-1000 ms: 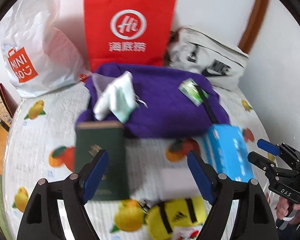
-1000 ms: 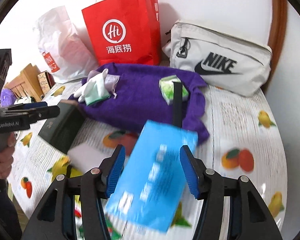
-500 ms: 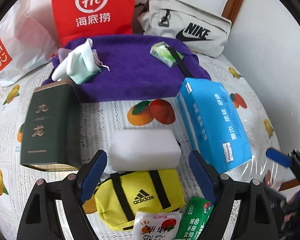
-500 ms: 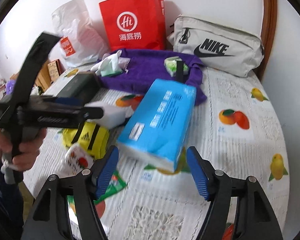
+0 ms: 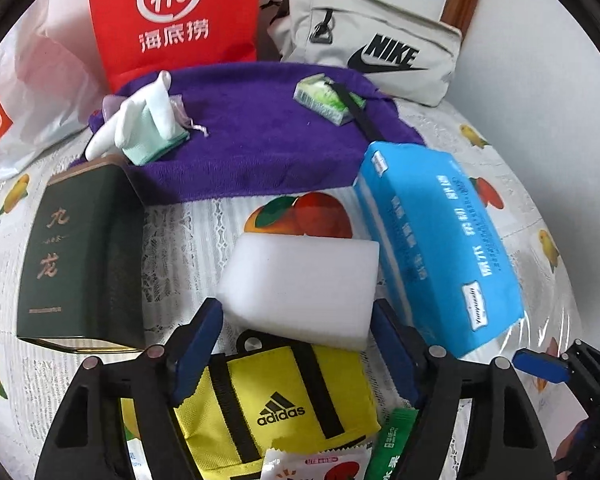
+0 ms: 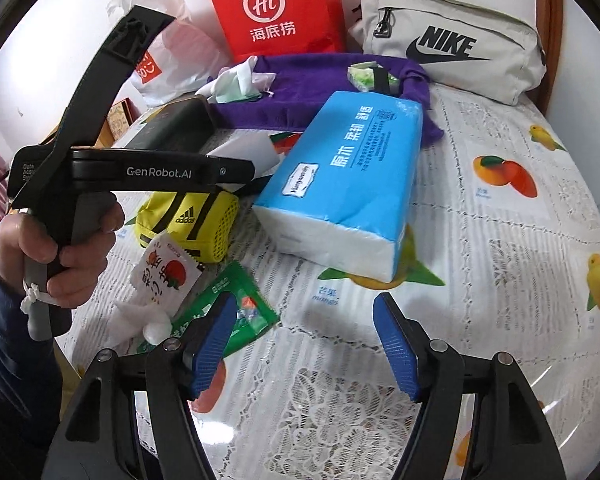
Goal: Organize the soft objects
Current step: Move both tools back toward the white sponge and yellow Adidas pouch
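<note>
A white foam block (image 5: 300,284) lies mid-table, with a yellow Adidas pouch (image 5: 276,396) just in front of it. My left gripper (image 5: 296,346) hovers over both, its jaws closing. The block's near edge and the pouch sit between the fingers, and the pads do not press on either. A blue tissue pack (image 6: 340,184) rests flat on the fruit-print tablecloth (image 6: 500,260). My right gripper (image 6: 304,348) stands open just short of it, with only cloth between its fingers. A purple towel (image 5: 260,144) at the back carries white gloves (image 5: 144,128) and a small green tissue packet (image 5: 324,98).
A dark green tin (image 5: 80,256) lies left of the block. Snack packets (image 6: 168,276) and a green sachet (image 6: 232,316) lie by the pouch. A red paper bag (image 5: 172,16), a white plastic bag (image 5: 28,92) and a grey Nike pouch (image 5: 372,48) line the back wall.
The right gripper let go of the blue tissue pack, which now lies on the table, and drew back. The left gripper came down and forward over the white block and yellow pouch.
</note>
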### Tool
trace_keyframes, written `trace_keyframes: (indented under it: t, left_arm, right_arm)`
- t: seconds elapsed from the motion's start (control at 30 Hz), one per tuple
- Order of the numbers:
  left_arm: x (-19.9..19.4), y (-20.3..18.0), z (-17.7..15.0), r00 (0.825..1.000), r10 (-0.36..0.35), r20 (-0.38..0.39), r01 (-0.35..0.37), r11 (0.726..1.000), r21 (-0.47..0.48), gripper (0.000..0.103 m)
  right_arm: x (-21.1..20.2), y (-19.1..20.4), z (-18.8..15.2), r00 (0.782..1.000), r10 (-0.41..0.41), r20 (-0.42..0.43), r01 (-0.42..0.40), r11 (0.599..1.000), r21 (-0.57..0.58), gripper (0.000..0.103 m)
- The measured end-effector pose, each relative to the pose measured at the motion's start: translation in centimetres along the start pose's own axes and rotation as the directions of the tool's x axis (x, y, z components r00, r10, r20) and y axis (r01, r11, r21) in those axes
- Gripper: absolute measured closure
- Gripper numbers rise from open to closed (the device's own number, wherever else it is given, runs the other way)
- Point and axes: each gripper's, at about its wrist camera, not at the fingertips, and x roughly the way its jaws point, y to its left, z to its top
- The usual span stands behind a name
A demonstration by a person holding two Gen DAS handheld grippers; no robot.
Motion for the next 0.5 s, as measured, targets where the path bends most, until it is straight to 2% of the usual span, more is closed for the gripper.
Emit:
trace_keyframes:
  t: [0.23, 0.5]
  left_arm:
    - [-3.1, 0.8, -0.2, 0.998, 0.0, 0.06, 0.001, 1.0, -0.014, 0.029]
    - [-6.2, 1.9, -2.7, 0.994, -0.01, 0.106, 0.015, 0.999, -0.039, 0.029]
  right_arm:
    - [-0.1, 1.0, -0.5, 1.0, 0.017, -0.001, -0.017, 1.0, -0.008, 0.033]
    - [0.4, 3.3, -1.9, 0.998, 0.055, -0.018, -0.056, 0.998, -0.034, 0.033]
